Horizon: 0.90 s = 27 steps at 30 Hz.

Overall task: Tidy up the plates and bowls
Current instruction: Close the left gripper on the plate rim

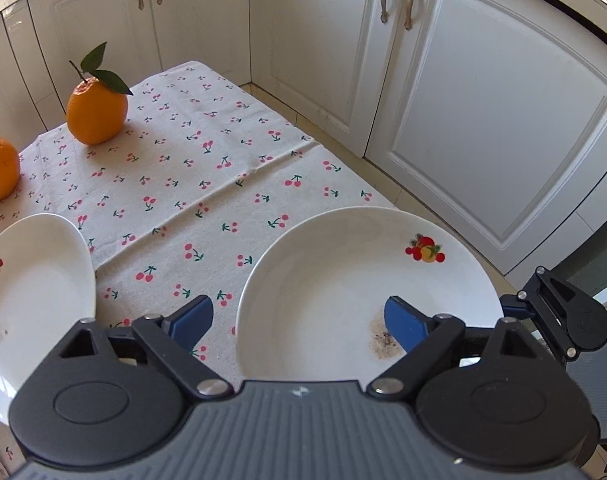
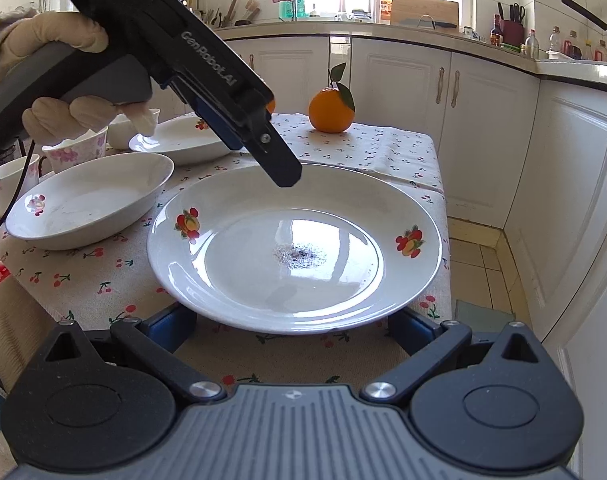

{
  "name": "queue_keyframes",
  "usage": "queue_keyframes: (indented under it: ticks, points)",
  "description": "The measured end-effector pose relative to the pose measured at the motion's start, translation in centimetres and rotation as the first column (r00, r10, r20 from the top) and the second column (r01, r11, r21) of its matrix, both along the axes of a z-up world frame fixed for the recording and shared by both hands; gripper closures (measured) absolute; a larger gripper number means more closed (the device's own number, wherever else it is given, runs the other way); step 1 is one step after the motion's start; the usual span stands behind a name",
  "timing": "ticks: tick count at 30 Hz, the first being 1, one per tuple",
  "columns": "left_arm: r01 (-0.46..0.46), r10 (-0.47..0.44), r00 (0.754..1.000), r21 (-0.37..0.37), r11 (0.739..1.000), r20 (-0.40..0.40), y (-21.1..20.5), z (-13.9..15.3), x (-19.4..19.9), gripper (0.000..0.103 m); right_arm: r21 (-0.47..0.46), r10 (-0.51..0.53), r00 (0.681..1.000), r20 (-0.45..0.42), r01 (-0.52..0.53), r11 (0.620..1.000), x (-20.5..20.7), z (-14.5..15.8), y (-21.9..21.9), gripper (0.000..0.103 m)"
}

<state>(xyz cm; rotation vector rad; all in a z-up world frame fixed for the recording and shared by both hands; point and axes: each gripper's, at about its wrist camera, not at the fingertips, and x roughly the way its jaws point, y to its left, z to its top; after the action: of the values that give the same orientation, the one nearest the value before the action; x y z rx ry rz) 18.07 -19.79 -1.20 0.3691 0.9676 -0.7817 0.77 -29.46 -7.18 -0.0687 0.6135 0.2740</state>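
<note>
Two claws are working over a cloth-covered surface (image 2: 95, 280). At the left, a gloved hand (image 2: 59, 80) is holding the left claw (image 1: 299, 320), its fingers spread apart astride the plate's near-left rim, clamping nothing. A deep dish (image 2: 87, 200) is sitting left of the plate (image 2: 295, 248), apart from it. The plate is lying near the surface's right edge, specks at its middle. An orange (image 2: 329, 114) is standing behind. The right claw (image 2: 293, 330) is gaping wide, its fingertips hidden under the plate's near rim.
</note>
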Motion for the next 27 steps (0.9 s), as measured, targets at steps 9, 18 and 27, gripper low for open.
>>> queue_keyframes:
  ticks: [9, 18, 27]
  points:
    - [0.070, -0.064, 0.993, 0.056, 0.996, -0.097, -2.2, -1.7, 2.5, 0.026, 0.001, 0.039, 0.999, -0.029, -0.039, 0.999, 0.5, 0.2, -0.5, 0.000]
    - [0.135, -0.118, 0.981, 0.101, 0.986, -0.153, -3.1, -2.3, 3.6, 0.035, 0.001, 0.045, 0.998, -0.036, -0.045, 0.999, 0.8, 0.3, -0.5, 0.000]
    - [0.138, -0.119, 0.980, 0.113, 0.984, -0.158, -3.2, -2.7, 3.6, 0.035, -0.008, 0.045, 0.997, -0.058, -0.045, 0.999, 1.2, 0.5, -0.3, 0.000]
